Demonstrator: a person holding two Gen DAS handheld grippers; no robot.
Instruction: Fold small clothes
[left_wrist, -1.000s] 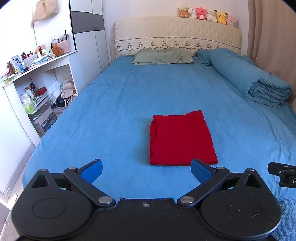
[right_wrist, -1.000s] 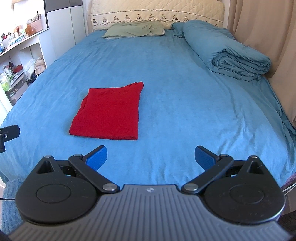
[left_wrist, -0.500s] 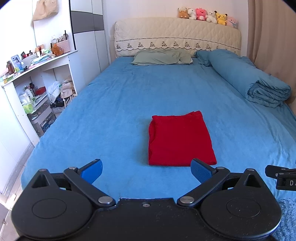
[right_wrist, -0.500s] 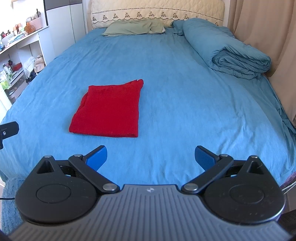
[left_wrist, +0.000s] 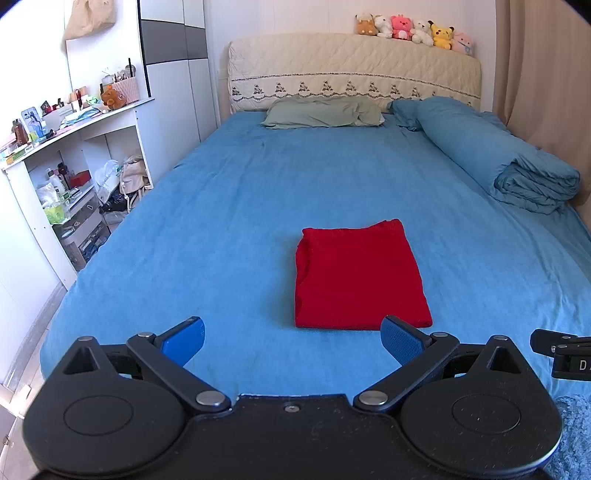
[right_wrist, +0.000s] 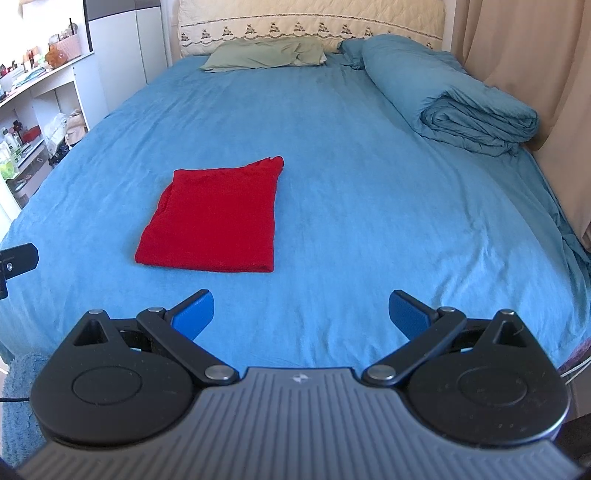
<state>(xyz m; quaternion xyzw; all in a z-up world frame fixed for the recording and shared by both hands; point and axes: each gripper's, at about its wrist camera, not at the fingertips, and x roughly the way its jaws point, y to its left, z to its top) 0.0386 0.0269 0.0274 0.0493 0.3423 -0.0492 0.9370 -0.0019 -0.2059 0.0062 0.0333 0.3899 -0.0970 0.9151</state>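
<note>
The left tongs (left_wrist: 291, 338) are spread wide with nothing between their blue pads (left_wrist: 183, 340), hanging above the near edge of the bed (left_wrist: 229, 206). The right tongs (right_wrist: 301, 315) are likewise released and empty, their pads (right_wrist: 409, 314) well apart over the blue sheet near the foot of the bed. Each wrist view catches a black bit of the other tool at its edge (too little of it to read more).

Just beyond the left tongs, slightly to their right, lies the red garment (left_wrist: 358, 275), folded into a neat rectangle and flat on the sheet; neither tool touches it. From the right wrist view the same garment (right_wrist: 214, 218) sits ahead and to the left of the tongs, one far corner slightly peaked.

Farther up the bed, a green pillow (left_wrist: 321, 114) rests against the quilted cream headboard (left_wrist: 354, 70), and a rolled blue duvet (right_wrist: 450, 96) runs along the right side beside a beige curtain (right_wrist: 517, 48). A row of plush toys (left_wrist: 413, 29) sits on top of the headboard. To the left stands a white shelf unit (left_wrist: 74, 166) crowded with bottles and clutter.
</note>
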